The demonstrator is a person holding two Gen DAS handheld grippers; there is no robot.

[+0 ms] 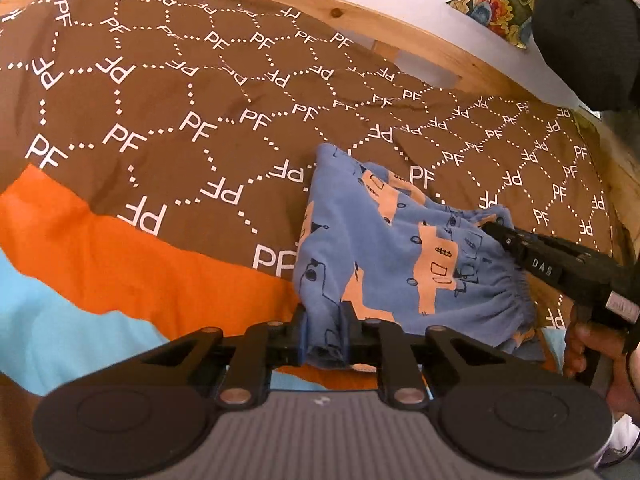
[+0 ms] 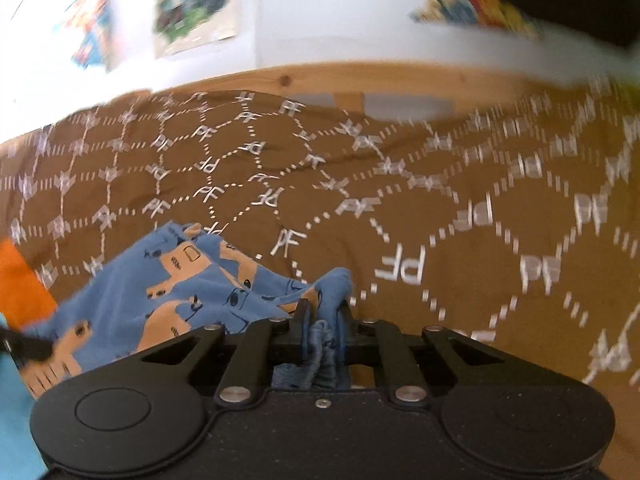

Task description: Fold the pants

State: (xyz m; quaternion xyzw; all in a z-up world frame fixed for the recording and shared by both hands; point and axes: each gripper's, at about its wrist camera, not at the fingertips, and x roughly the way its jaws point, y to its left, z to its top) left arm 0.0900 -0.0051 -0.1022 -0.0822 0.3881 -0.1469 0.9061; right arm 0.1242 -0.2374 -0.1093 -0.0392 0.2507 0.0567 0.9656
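Small blue pants with orange vehicle prints lie on a brown bedspread. My left gripper is shut on the near edge of the pants. My right gripper comes in from the right and is shut on the gathered waistband corner. In the right wrist view the pants spread to the left and the right gripper pinches bunched blue cloth. The left gripper's tip shows at that view's left edge, on the cloth.
The bedspread has white "PF" lettering, an orange band and a light blue band. A wooden bed rail runs along the far side. Posters hang on the white wall. The right wrist view is motion-blurred.
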